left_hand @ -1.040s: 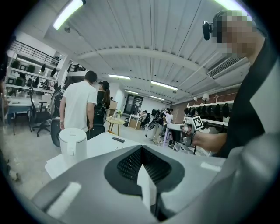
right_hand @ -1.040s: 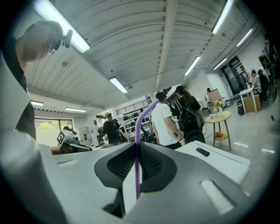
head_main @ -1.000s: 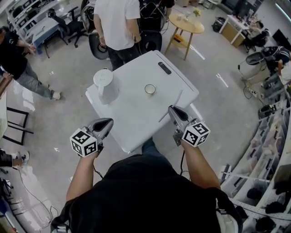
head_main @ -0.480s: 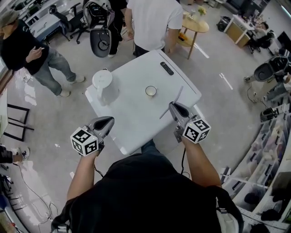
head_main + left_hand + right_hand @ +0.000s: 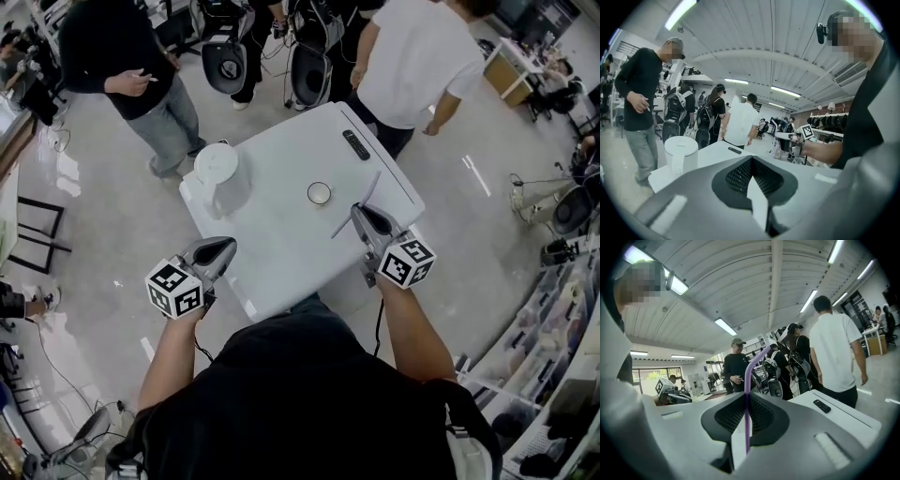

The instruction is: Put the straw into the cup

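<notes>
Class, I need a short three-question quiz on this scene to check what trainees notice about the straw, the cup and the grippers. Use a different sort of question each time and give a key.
1. Multiple choice: what is clamped between the jaws of the right gripper?
A. a purple straw
B. a spoon
C. a pen

2. True or false: the straw already stands in the cup.

3. Fill in the gap: in the head view, the white jug stands to the ___ of the cup.

Key
1. A
2. False: the straw is in the gripper, apart from the cup.
3. left
</notes>
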A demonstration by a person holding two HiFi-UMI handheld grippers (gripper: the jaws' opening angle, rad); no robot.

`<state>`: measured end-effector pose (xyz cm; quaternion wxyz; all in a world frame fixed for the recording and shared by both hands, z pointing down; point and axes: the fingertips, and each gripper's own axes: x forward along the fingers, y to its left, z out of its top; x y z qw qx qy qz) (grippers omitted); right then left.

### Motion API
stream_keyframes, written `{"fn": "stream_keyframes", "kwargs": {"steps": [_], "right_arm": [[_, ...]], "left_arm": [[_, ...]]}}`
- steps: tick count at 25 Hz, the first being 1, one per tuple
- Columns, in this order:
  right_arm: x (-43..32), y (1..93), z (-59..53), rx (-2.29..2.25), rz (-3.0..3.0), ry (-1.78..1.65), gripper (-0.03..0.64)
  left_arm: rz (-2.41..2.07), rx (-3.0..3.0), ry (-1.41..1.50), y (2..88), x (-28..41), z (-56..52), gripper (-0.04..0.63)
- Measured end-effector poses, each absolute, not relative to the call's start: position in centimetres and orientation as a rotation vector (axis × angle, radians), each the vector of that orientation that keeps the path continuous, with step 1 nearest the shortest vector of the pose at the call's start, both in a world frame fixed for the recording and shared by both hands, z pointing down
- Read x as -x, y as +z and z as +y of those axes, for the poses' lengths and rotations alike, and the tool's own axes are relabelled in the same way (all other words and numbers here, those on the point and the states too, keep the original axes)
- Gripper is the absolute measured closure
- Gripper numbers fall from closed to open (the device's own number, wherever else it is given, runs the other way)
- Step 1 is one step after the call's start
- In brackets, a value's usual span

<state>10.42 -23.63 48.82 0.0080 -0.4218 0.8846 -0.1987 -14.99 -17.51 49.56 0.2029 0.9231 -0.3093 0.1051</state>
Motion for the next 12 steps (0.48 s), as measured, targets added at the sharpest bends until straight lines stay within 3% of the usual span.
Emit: {"fn": "stream_keyframes", "kwargs": {"steps": [12], "right_arm": [[-9.9, 50.4, -29.4, 1.259, 2.823, -0.657, 0.568]], "left_arm": [[-0.905, -2.534, 0.290, 50.5, 14.3, -21.6, 0.595]]}}
